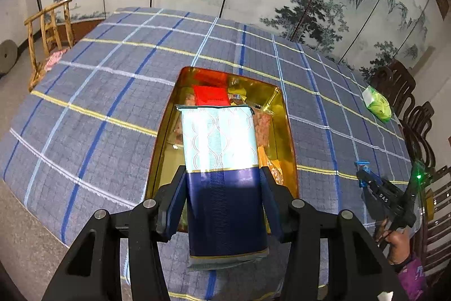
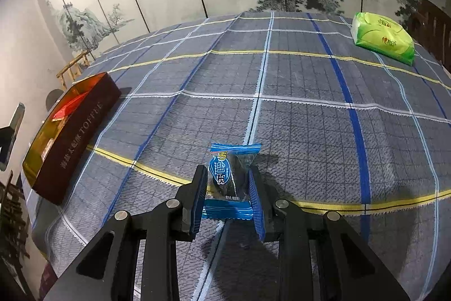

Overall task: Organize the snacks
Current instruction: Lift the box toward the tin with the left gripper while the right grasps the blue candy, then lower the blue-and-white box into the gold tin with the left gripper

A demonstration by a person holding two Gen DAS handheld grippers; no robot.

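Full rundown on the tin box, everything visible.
The tin box is a long open rectangular tray, shiny gold inside, dark brown outside with pale "TOFFEE" lettering on its side wall. No lid is on it. It rests flat on the checked tablecloth. Inside lie a red packet and other wrapped snacks, partly hidden by the blue-and-white pack that the left gripper holds over it.
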